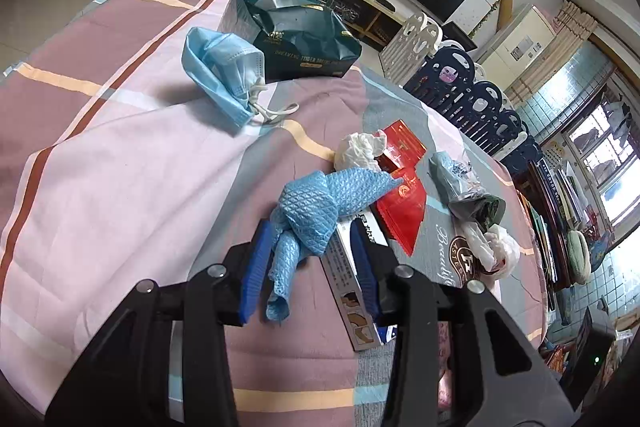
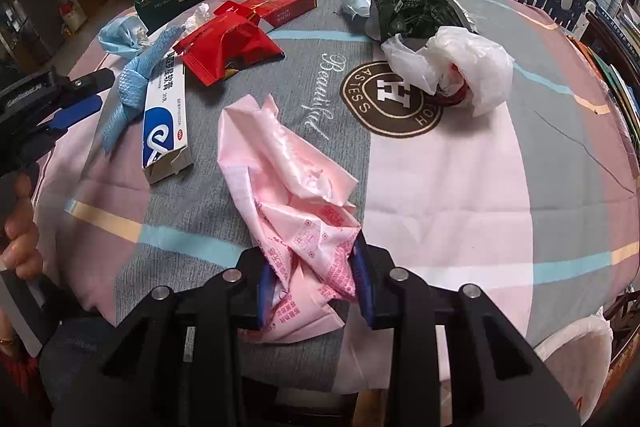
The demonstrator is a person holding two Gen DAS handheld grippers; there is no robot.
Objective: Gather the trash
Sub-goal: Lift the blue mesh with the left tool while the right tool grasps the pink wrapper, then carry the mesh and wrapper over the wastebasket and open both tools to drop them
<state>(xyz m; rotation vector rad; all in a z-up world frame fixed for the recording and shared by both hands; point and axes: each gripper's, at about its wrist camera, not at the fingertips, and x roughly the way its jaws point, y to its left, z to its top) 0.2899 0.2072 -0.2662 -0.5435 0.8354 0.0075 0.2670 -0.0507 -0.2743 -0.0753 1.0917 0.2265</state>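
One crumpled pink wrapper point(image 2: 298, 227), red print

Your left gripper point(image 1: 310, 259) stands with its blue jaws apart around the tail of a blue quilted glove point(image 1: 324, 203), not yet pinching it. The glove lies across a white ointment box point(image 1: 352, 291), beside the right-hand jaw. Just past the glove sit a crumpled white tissue point(image 1: 358, 149) and a red wrapper point(image 1: 402, 211). Farther back on the striped tablecloth point(image 1: 120, 167), a blue face mask point(image 1: 224, 71) rests against a dark green tissue pack point(image 1: 304, 39).
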